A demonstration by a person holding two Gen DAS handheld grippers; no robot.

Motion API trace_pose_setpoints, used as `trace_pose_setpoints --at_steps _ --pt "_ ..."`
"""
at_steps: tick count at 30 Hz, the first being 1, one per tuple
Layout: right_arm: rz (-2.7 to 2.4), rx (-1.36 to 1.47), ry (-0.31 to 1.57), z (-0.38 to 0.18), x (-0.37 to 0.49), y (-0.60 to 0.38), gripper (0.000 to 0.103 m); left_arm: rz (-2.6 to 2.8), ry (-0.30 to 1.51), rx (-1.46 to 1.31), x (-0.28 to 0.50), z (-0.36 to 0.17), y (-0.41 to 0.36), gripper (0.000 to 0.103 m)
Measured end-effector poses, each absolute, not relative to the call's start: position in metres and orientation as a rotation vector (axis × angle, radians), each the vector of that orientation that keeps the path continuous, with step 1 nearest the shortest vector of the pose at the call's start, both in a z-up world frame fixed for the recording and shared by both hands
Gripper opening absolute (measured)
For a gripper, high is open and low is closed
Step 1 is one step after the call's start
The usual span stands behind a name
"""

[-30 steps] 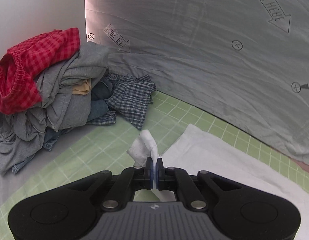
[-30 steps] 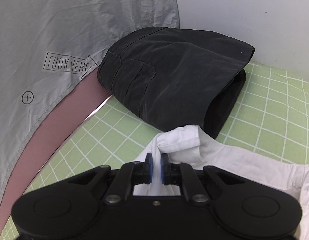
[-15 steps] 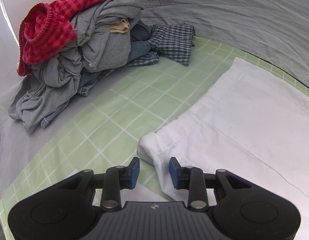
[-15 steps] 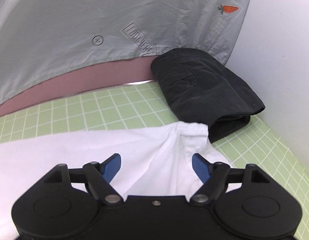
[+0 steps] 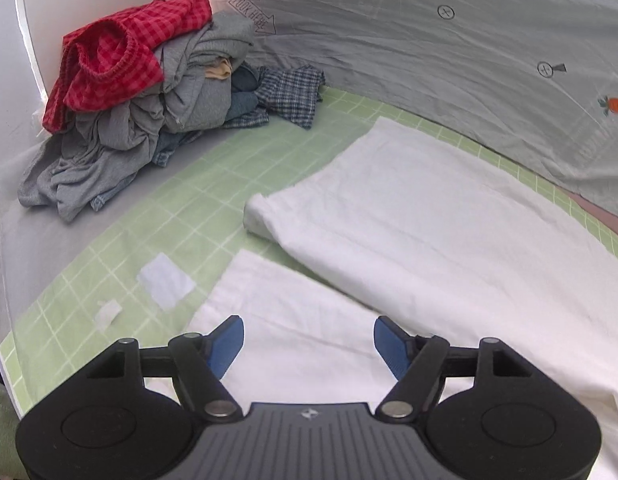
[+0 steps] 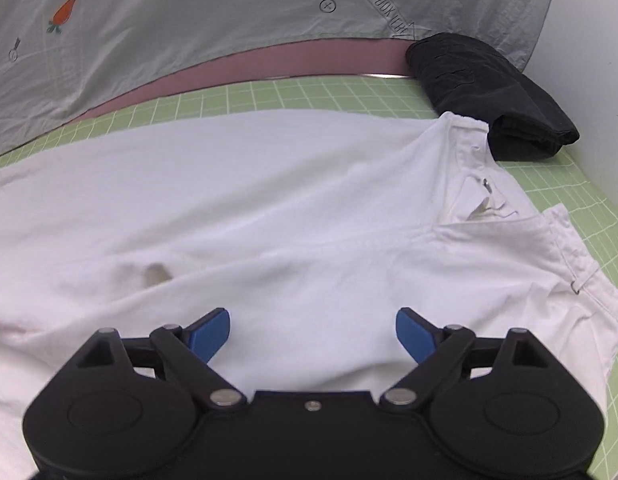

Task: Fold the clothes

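Note:
White trousers [image 5: 429,216] lie spread flat on the green grid mat [image 5: 157,216], the two legs side by side. In the right wrist view the trousers [image 6: 269,200] show their waistband and open fly at the right. My left gripper [image 5: 309,346] is open and empty above the near leg's hem end. My right gripper [image 6: 312,334] is open and empty above the hip area, near the waistband.
A pile of unfolded clothes [image 5: 149,96], red checked, grey and blue plaid, sits at the far left. A folded black garment [image 6: 489,92] lies at the far right, touching the waistband corner. A grey printed sheet [image 5: 449,48] hangs behind. Two white scraps [image 5: 165,284] lie on the mat.
Both grippers let go of the white trousers, opened wide and drew back. The trousers now lie flat on the mat.

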State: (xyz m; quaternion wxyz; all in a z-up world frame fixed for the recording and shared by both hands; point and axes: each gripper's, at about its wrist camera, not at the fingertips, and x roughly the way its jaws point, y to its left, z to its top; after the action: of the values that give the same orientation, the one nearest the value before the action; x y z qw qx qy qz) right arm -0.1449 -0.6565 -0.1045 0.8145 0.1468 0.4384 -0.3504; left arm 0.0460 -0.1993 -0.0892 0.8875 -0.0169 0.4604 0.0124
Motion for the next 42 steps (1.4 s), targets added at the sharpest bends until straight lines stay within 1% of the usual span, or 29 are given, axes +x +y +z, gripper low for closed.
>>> trace_pose_setpoints --at_steps 5,11,17,21,32,33,34,35,36,37,38,41,42 --pt "-0.711 0.330 0.985 -0.115 -0.180 -0.639 0.091 0.012 1.011 0.007 -0.003 -0.104 -0.189 0.073" --pt "-0.702 0.334 1.017 -0.122 -0.212 -0.628 0.091 0.080 1.044 -0.012 -0.022 -0.112 -0.157 0.073" --pt "-0.745 0.342 1.034 -0.126 -0.229 -0.615 0.091 0.144 1.046 0.005 -0.010 -0.112 -0.124 0.073" --pt "-0.789 0.385 0.993 -0.119 -0.242 -0.611 0.091 0.142 1.051 0.007 -0.002 -0.115 -0.106 0.078" --pt "-0.855 0.432 0.990 -0.118 -0.257 -0.608 0.092 0.073 1.082 -0.001 0.005 -0.131 -0.084 0.078" --pt "-0.857 0.436 0.990 -0.118 -0.257 -0.606 0.092 0.069 1.084 -0.010 0.005 -0.132 -0.083 0.077" --pt "-0.859 0.439 0.989 -0.118 -0.257 -0.605 0.092 0.067 1.085 -0.021 0.004 -0.134 -0.082 0.075" --pt "-0.861 0.441 0.987 -0.117 -0.257 -0.603 0.092 0.065 1.086 -0.032 0.004 -0.135 -0.082 0.066" --pt "-0.860 0.442 0.985 -0.116 -0.257 -0.601 0.092 0.063 1.074 -0.035 0.003 -0.134 -0.081 0.055" --pt "-0.859 0.438 0.985 -0.116 -0.257 -0.600 0.092 0.061 1.059 -0.037 0.001 -0.132 -0.082 0.043" --pt "-0.858 0.433 0.986 -0.115 -0.256 -0.598 0.092 0.041 1.061 -0.043 0.001 -0.131 -0.082 0.018" --pt "-0.860 0.423 0.990 -0.115 -0.256 -0.594 0.092 0.064 1.061 -0.030 0.003 -0.126 -0.085 0.012" --pt "-0.860 0.426 0.991 -0.115 -0.256 -0.594 0.092 0.078 1.057 -0.030 0.004 -0.123 -0.082 0.011"
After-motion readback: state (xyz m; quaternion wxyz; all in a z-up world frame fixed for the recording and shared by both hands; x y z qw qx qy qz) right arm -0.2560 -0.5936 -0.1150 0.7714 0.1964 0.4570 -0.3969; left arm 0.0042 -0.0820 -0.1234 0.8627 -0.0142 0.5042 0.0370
